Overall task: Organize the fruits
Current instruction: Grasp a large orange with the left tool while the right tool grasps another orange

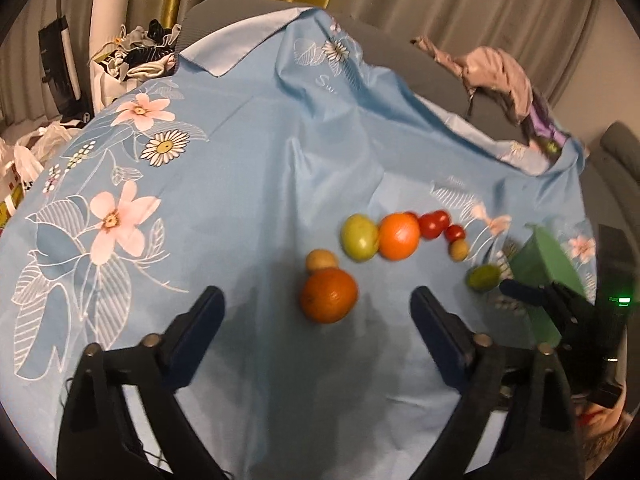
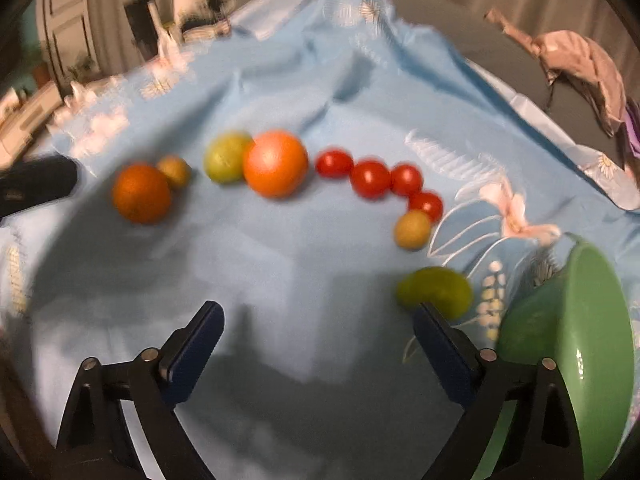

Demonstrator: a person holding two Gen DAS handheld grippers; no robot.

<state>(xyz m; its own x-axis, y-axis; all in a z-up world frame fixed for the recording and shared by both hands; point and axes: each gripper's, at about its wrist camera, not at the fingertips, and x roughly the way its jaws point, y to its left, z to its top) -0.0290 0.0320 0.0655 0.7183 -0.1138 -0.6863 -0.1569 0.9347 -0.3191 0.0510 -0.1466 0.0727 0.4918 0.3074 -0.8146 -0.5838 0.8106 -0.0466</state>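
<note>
The fruits lie in a loose curved row on a light blue floral cloth (image 1: 248, 184). Nearest the left gripper (image 1: 318, 300) sits a dark orange (image 1: 329, 295), touching a small tan fruit (image 1: 321, 260) behind it. Further along lie a yellow-green fruit (image 1: 359, 237) pressed against a brighter orange (image 1: 399, 236), then four red tomatoes (image 2: 370, 179) in a bent chain, ending at a second tan fruit (image 2: 412, 229). A separate green fruit (image 2: 436, 290), blurred, rests just beside the tilted green bowl (image 2: 580, 320) at the right edge of the cloth.

The left gripper's jaws stand wide apart above the cloth, nothing between them; the dark orange lies just ahead of the gap, untouched. The right gripper (image 2: 318, 312) is likewise spread wide and holds nothing. Its right finger (image 2: 438, 344) overlaps the green fruit in view; contact cannot be told. A pinkish garment (image 1: 496, 72) lies beyond the cloth.
</note>
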